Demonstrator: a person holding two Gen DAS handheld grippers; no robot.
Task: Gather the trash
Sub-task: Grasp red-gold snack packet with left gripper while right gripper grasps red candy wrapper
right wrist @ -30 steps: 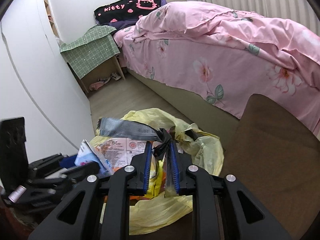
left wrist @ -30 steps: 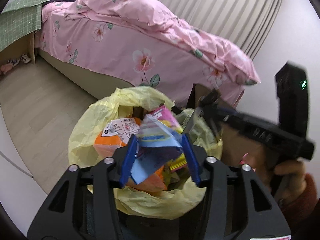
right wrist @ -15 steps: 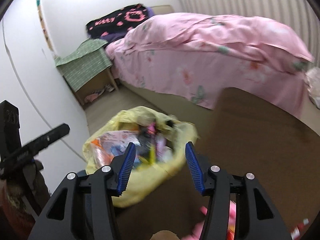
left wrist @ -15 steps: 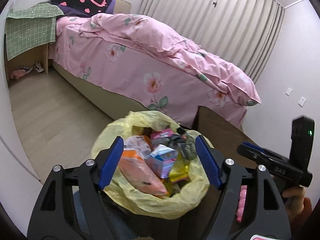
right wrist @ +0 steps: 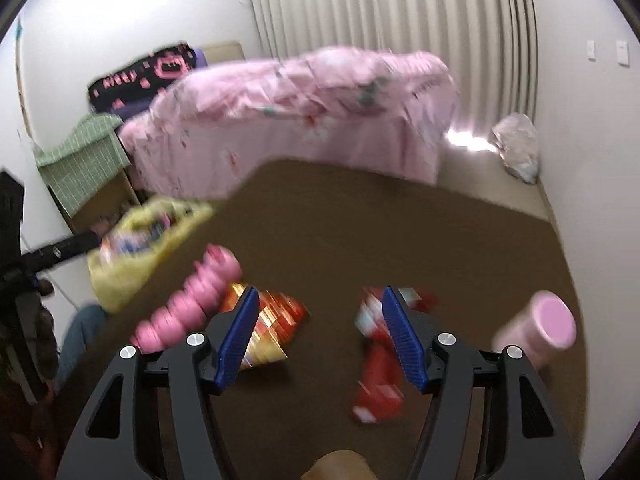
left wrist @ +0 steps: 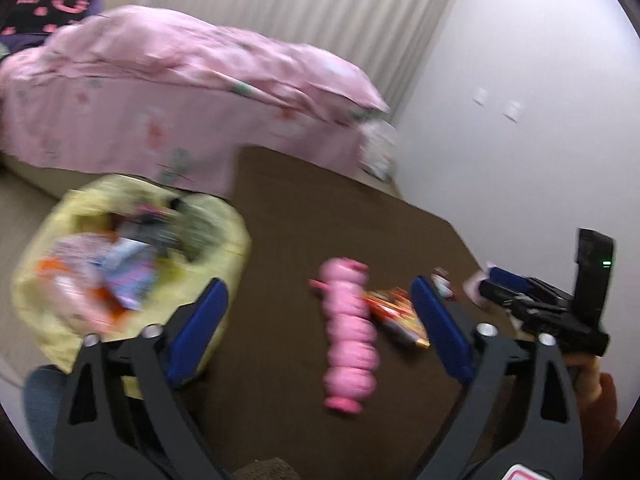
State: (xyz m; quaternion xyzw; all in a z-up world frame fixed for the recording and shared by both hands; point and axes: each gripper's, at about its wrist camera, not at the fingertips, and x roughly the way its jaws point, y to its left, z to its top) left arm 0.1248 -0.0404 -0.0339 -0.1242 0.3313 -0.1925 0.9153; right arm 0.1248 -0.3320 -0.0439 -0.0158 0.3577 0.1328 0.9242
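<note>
Yellow bag (left wrist: 132, 264), lining a bin and already heaped with wrappers, sits off the table edge, left of and beyond the left tongs (left wrist: 320, 320) and far left of the right tongs (right wrist: 320, 332). Both tongs have just been opening and now stand wide with nothing between the pads; the drop into the bag appears done, and the step in hand is judged to be the return to the brown table (right wrist: 400, 232) for the next pieces. Remaining trash on the table: a gold-and-red wrapper (right wrist: 272, 328) just beyond the left pad of the right tongs, and a red wrapper (right wrist: 376, 384) under and beside its right pad. In the left view the gold-and-red wrapper lies just inside the right pad, touching a pink ribbed toy (left wrist: 350, 336) that lies between the pads. A pink cup (right wrist: 540, 330) stands right of the right tongs; whether toy or cup count as trash cannot be told. The next move would call for lowering one pair over a flat wrapper and closing on an edge, clear of the toy. Both views are smeared by motion: print on the wrappers is unreadable, bag contents blur together, and the red wrapper is partly hidden behind the pad. A pale bundle (right wrist: 516, 148) on the floor past the bed (right wrist: 288, 120) is unidentified.
</note>
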